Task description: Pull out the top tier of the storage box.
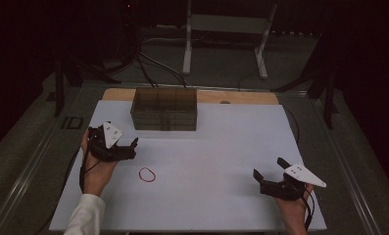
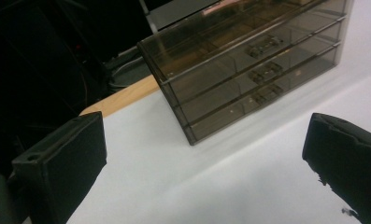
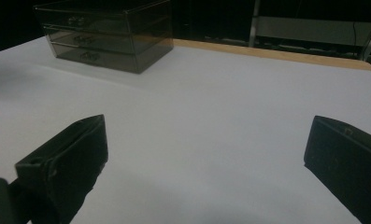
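1. Tongs in my left hand (image 1: 133, 148): jaws spread wide with nothing between them, at the left side of the table, pointing toward the drawer box.
2. Tongs in my right hand (image 1: 269, 173): jaws spread wide, holding nothing, near the front right corner of the table.
3. Red rubber band (image 1: 147, 175): flat on the white table top (image 1: 221, 161), just in front of my left tongs, touched by neither pair.
4. Smoky clear drawer box (image 1: 164, 109): three drawers, all pushed in, at the back of the table, well apart from the band.
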`<act>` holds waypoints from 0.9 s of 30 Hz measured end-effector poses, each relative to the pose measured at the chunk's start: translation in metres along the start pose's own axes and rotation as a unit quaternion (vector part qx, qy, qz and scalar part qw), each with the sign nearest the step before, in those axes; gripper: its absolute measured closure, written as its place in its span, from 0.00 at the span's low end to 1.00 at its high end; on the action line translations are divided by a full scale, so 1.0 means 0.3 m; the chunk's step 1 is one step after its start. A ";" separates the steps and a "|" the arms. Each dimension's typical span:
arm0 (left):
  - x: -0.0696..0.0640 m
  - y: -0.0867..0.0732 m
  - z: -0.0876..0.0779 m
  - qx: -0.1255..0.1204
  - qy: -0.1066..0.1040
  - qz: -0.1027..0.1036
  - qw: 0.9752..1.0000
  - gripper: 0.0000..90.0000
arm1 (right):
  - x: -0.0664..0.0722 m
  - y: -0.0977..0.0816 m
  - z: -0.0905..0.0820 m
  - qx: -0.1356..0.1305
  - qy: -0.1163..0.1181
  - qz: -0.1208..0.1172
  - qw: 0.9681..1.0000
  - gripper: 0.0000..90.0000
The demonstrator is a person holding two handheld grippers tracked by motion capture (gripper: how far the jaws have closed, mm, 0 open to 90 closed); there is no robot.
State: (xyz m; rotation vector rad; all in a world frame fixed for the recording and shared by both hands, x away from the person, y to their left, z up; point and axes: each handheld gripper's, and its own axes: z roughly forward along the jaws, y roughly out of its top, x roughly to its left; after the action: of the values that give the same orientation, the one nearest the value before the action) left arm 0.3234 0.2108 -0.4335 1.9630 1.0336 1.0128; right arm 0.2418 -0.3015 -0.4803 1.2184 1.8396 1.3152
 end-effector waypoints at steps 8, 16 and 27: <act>0.026 0.031 0.037 0.010 0.020 0.032 0.999 0.01 | 0.000 0.000 0.000 0.000 -0.001 0.000 1.000 0.00; 0.052 0.040 0.074 0.018 0.035 0.033 0.999 0.01 | 0.000 0.000 0.001 0.000 -0.001 0.000 1.000 0.00; 0.054 0.048 0.130 0.028 0.042 0.039 0.998 0.01 | 0.000 -0.001 0.004 0.002 0.000 -0.001 1.000 0.00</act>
State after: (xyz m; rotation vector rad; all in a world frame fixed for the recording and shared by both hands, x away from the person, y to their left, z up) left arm 0.3679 0.2103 -0.4344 2.0356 1.0468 1.1281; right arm 0.2427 -0.3009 -0.4810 1.2178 1.8446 1.3116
